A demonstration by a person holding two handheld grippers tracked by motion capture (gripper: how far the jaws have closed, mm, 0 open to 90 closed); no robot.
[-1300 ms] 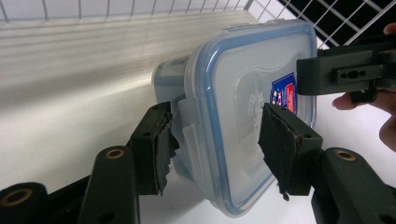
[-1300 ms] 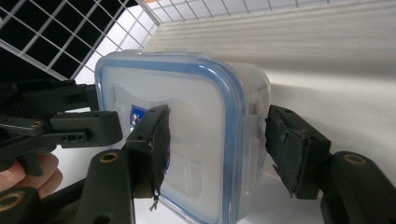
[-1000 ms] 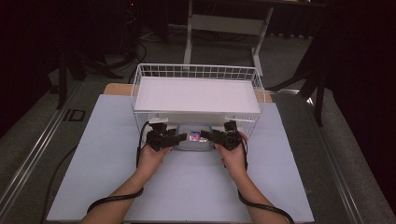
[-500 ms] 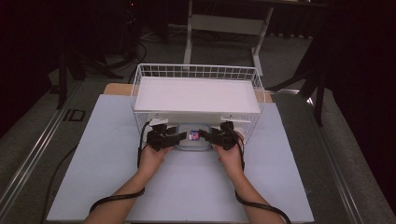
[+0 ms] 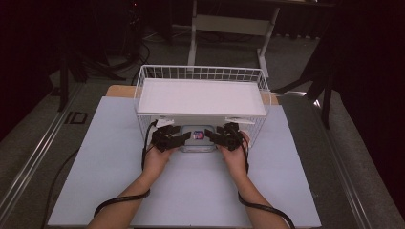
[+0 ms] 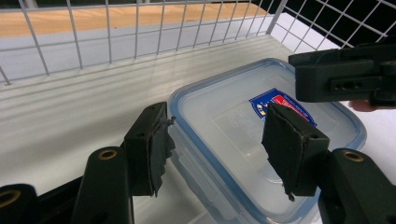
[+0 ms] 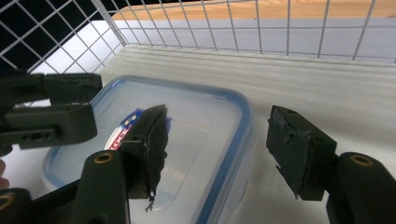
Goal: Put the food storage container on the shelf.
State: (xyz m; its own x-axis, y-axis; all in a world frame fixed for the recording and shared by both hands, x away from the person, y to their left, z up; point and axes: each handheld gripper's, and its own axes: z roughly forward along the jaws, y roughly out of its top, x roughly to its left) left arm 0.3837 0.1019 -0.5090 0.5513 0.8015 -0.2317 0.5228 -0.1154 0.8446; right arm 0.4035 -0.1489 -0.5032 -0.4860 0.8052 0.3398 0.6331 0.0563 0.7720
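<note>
High view: your two hands hold the claws at either end of a clear plastic box [image 5: 197,142] with a blue-rimmed lid, sitting on the lower level of a white wire basket [image 5: 143,81] on the pale surface [image 5: 110,181]. Your left claw [image 6: 217,144] has just been opening; its jaws straddle the box's near edge, pads off it. Your right claw [image 7: 219,140] stands open across the opposite edge, one pad over the lid, not pressing.
</note>
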